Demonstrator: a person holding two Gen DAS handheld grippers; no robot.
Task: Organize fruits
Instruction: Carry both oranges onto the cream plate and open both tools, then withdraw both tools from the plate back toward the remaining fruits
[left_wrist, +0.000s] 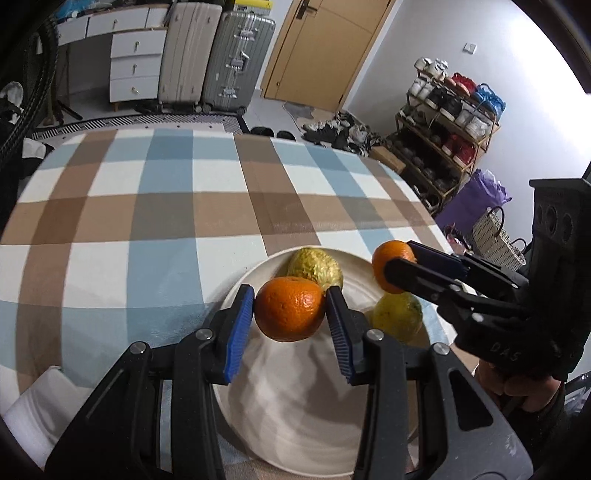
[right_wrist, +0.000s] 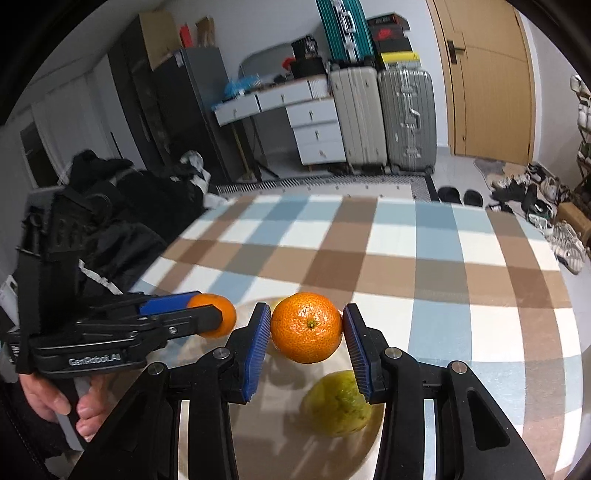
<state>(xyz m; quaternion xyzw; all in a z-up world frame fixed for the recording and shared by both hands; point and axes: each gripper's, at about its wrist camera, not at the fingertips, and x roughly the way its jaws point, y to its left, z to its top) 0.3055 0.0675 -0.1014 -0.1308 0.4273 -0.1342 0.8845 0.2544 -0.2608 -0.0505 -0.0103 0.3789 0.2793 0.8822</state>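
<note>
The left gripper (left_wrist: 290, 308) is clamped on an orange (left_wrist: 290, 309), its blue pads (left_wrist: 240, 325) pressing both sides, held at lower centre of its view above a white plate (left_wrist: 295, 424). The right gripper (right_wrist: 307, 326) likewise grips a second orange (right_wrist: 306, 326) at lower centre of its own view, over the plate's far right rim. On the plate lie two yellow-green fruits (left_wrist: 316, 271), one beyond the left gripper, one (left_wrist: 397, 319) to its right. The plate rests on a checked cloth (left_wrist: 166, 206).

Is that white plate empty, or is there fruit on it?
Not empty. Two yellow-green fruits lie on the white plate; each gripper holds an orange in the air above it.
</note>
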